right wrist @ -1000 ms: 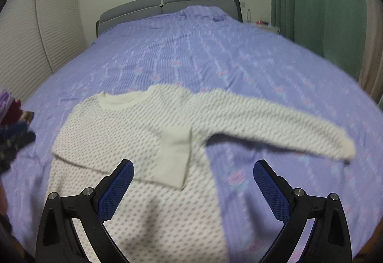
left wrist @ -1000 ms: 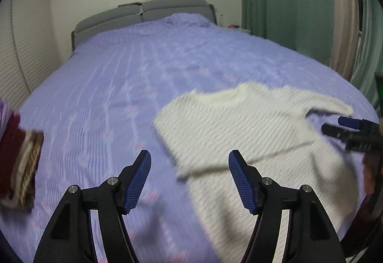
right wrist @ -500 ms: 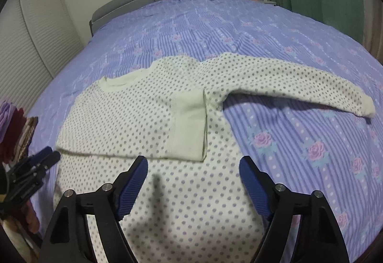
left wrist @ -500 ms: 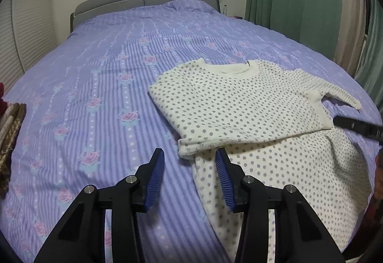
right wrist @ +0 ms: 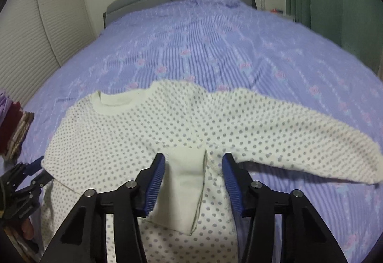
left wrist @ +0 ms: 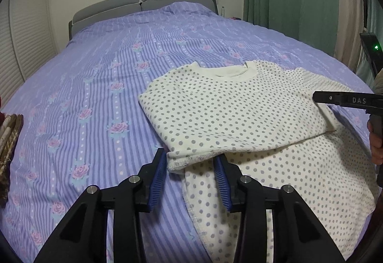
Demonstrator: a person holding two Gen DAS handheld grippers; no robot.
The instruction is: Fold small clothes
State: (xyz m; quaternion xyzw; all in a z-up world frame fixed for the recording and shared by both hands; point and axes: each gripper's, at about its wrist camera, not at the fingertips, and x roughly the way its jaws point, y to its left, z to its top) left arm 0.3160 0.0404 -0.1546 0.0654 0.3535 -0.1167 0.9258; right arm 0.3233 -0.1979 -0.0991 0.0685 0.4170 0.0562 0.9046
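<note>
One white dotted sweater point(left wrist: 229, 110) is lying on the near part of the bed cover point(left wrist: 100, 86), which is purple with stripes and roses; its collar point(right wrist: 119, 102) is pointing toward the grey headboard point(left wrist: 143, 3). One sleeve is lying folded across the chest, with its plain cuff point(right wrist: 189, 181) near the middle of the body; the other sleeve point(right wrist: 299, 141) is stretching out flat to the right side, and its end is reaching far over the cover.

Two tongs are showing. The left gripper point(left wrist: 190, 174) is standing released, its two blue pads on both sides of the folded corner point(left wrist: 182, 162) at the left edge of the sweater; the pads are not pressing the cloth. The right gripper point(right wrist: 194, 181) is also standing released, with the cuff lying between its pads; the left pad is just beside the cuff edge, and the right pad is over the dotted body.

One pile of folded clothes point(right wrist: 14, 131) is sitting at the left edge of the bed, well apart from the sweater; one green curtain point(left wrist: 287, 0) is hanging at the right. Behind the collar a wide part of the cover is lying free up to the headboard.
</note>
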